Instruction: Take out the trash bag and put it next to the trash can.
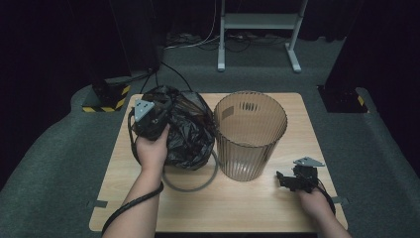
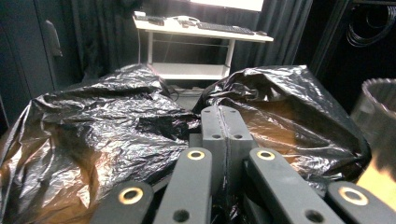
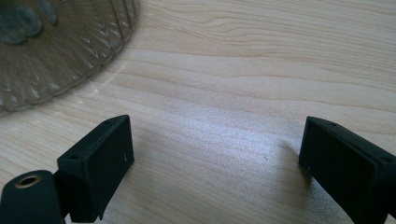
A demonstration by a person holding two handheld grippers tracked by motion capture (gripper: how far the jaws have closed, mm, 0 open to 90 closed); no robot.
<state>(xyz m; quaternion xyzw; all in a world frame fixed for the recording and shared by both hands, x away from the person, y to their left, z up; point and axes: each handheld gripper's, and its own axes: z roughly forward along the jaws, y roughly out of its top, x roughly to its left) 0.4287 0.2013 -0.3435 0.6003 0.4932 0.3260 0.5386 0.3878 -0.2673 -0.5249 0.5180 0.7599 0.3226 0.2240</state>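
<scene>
**Left tongs grip the bag beside the bin**

Tongs on the left, the left gripper (image 1: pixel 148 120), are clenched on a fold of the black plastic bag (image 1: pixel 185 130); in the left gripper view its jaws meet with the film caught between them. This bag lies bunched near the far left corner of the table (image 1: pixel 237 208), just beside the ribbed bin (image 1: pixel 250 134), which stands upright at the middle. A grey ring (image 1: pixel 195 184) lies partly under the bag. The right gripper (image 1: pixel 291 179) rests near the near right corner, jaws spread wide, nothing between them.

I judge the step is lifting the bag to line the bin. Next, its mouth must be found and opened over the rim, probably with both tongs.
</scene>
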